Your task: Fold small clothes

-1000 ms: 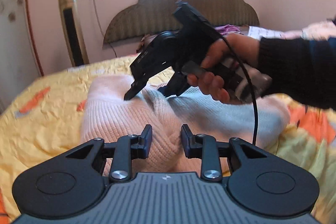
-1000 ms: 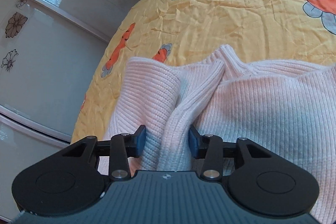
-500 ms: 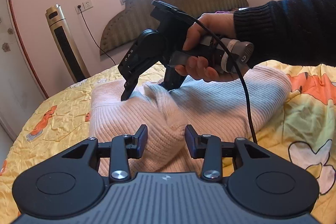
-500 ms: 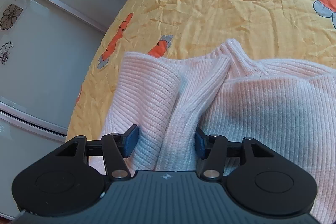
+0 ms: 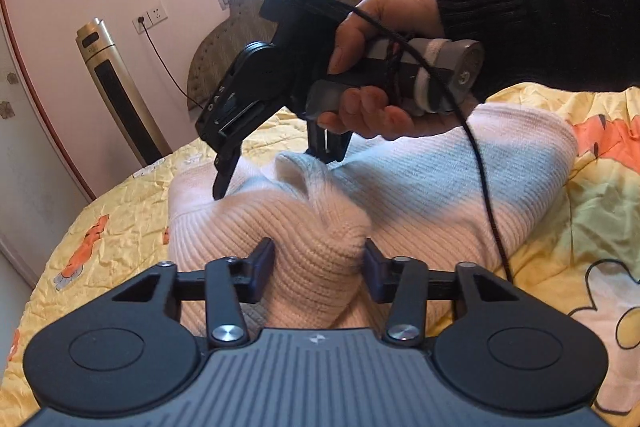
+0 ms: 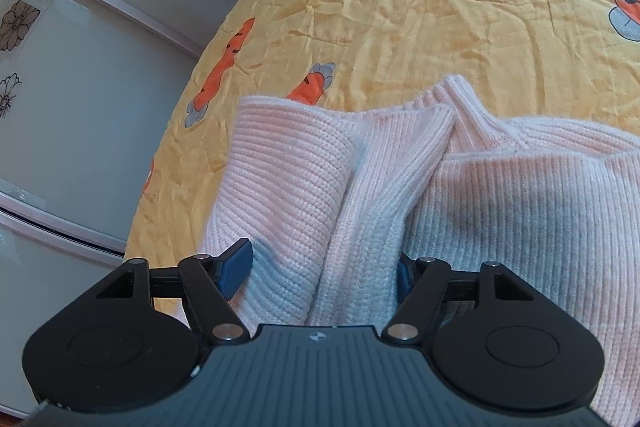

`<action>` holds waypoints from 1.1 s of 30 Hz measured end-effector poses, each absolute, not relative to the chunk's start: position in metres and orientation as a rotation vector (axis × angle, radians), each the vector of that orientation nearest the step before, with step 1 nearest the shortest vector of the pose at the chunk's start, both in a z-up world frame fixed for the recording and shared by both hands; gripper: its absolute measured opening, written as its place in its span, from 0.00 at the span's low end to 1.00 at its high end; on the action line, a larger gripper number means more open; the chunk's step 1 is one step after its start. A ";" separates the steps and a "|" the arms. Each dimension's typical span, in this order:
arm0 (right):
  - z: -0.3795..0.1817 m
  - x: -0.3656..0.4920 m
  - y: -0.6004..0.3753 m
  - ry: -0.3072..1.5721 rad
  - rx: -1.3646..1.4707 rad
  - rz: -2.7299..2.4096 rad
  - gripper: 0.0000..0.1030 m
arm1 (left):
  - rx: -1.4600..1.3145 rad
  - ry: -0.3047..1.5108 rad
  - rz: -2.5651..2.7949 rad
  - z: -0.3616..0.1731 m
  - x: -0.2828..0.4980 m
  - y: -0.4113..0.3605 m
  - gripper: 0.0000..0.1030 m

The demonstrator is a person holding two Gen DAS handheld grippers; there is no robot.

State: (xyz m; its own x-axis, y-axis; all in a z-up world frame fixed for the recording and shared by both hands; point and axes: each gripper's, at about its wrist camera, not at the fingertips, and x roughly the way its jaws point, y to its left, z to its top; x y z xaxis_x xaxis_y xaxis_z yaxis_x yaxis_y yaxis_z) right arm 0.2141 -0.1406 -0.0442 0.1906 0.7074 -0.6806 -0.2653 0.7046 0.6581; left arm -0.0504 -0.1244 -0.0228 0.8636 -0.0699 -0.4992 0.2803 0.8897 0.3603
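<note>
1. My left gripper [image 5: 318, 269] straddles a raised ridge of the pink sweater [image 5: 420, 199], which lies bunched on the yellow bedsheet [image 5: 120, 211]; both pads touch the knit, so I judge it pinched.
2. My right gripper [image 6: 324, 269], at the ridge's far end, has just been opening: its jaws stand apart around the same ridge, the left pad clear of the wool, the right pad half hidden behind it.
3. The step in hand, as I judge it, is releasing the fold so it settles flat.
4. To do it well, I should lift the right gripper straight off without dragging the knit, and let go on the left only once the ridge rests level.
5. Risk: soft ribbing may spring back and spoil the crease.
</note>
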 end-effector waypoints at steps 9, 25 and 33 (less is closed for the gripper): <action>-0.035 0.209 -0.106 1.101 0.232 0.760 0.35 | 0.404 0.515 -0.181 -0.013 -0.047 -0.126 0.29; 0.024 0.180 -0.274 0.956 0.290 0.703 0.33 | 0.370 0.471 -0.469 0.004 -0.040 -0.235 0.28; -0.027 0.183 -0.324 1.000 0.369 0.588 0.33 | 0.388 0.516 -0.480 -0.014 -0.027 -0.271 0.29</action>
State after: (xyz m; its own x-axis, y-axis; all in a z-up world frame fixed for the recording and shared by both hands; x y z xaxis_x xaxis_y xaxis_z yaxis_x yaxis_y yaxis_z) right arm 0.1833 -0.3239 -0.0266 0.4063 0.6161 -0.6748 -0.2904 0.7873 0.5440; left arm -0.0267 -0.2711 -0.0136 0.7647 -0.3355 -0.5501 0.5251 0.8194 0.2302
